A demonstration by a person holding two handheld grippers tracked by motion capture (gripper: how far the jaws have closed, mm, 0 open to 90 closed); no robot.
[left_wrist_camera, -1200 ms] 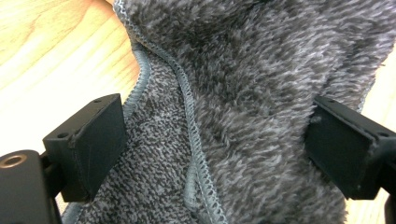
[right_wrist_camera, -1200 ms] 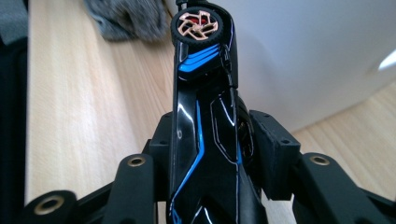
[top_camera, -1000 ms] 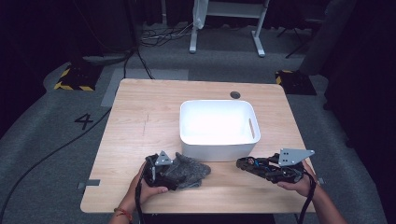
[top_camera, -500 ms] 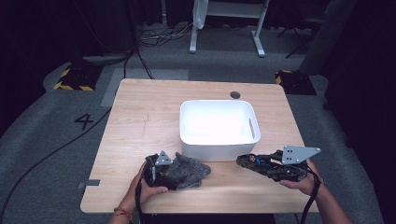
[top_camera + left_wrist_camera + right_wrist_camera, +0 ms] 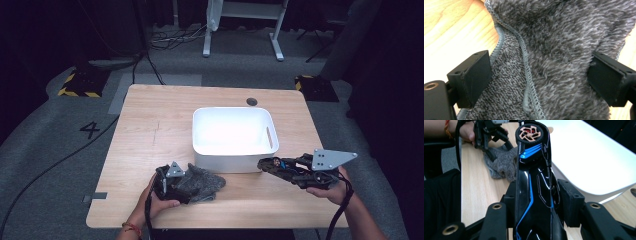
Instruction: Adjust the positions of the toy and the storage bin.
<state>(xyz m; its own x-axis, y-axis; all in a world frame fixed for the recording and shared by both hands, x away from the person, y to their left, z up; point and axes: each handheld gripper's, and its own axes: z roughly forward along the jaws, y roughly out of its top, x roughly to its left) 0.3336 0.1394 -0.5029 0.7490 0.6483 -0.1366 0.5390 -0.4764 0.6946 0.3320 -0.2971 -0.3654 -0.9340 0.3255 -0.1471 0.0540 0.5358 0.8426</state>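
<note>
A grey fleece cloth (image 5: 207,181) lies bunched near the table's front edge, left of middle. My left gripper (image 5: 186,184) rests on it, and in the left gripper view its jaws (image 5: 539,77) stand wide apart with the cloth (image 5: 554,37) filling the space between them. My right gripper (image 5: 294,173) is shut on a black toy car (image 5: 272,165) with blue stripes, held level above the table at the front right. In the right gripper view the pads (image 5: 570,202) clamp the car (image 5: 534,170) by its sides, with its copper-coloured wheel pointing away.
A white bin (image 5: 232,111) stands mid-table, just behind both grippers; its front wall is close to the car's nose. A cable hole (image 5: 251,101) sits behind the bin. Bare wood (image 5: 150,125) lies to the bin's left.
My right gripper has lifted the toy car a little higher above the table. The left gripper and the cloth have not moved.
</note>
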